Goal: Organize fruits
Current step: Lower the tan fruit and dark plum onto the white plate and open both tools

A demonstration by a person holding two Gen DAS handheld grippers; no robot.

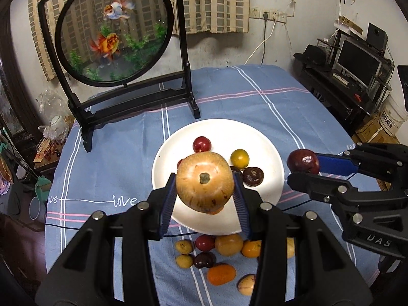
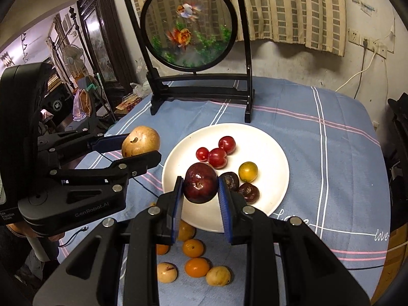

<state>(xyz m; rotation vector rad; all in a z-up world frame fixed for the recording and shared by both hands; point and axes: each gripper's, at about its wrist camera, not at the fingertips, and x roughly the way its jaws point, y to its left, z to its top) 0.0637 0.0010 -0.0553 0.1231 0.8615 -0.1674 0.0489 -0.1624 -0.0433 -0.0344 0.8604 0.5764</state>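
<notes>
- Left claw [image 1: 205, 196] pinching a tan round fruit [image 1: 205, 181] between its blue pads, lifted clear over the near rim of the white plate [image 1: 265, 140]
- Right claw [image 2: 200, 196] pinching a dark red plum [image 2: 200, 182], also off the surface, above the plate's near edge
- Each claw shows in the other's view: right one at the plate's right side, left one at the plate's left side, well apart
- Plate sits on the blue striped cloth of the counter [image 2: 331, 153]; on it: three red fruits [image 2: 216, 156] bunched together, one yellow-green fruit [image 2: 247, 171], two dark ones [image 2: 248, 192] beside it
- Loose pile of fruit [image 1: 221, 257] on the cloth just in front of the plate: orange, yellow, red and dark pieces, some touching
- Black-framed round goldfish screen [image 1: 114, 30] stands upright at the far side of the counter, behind the plate
</notes>
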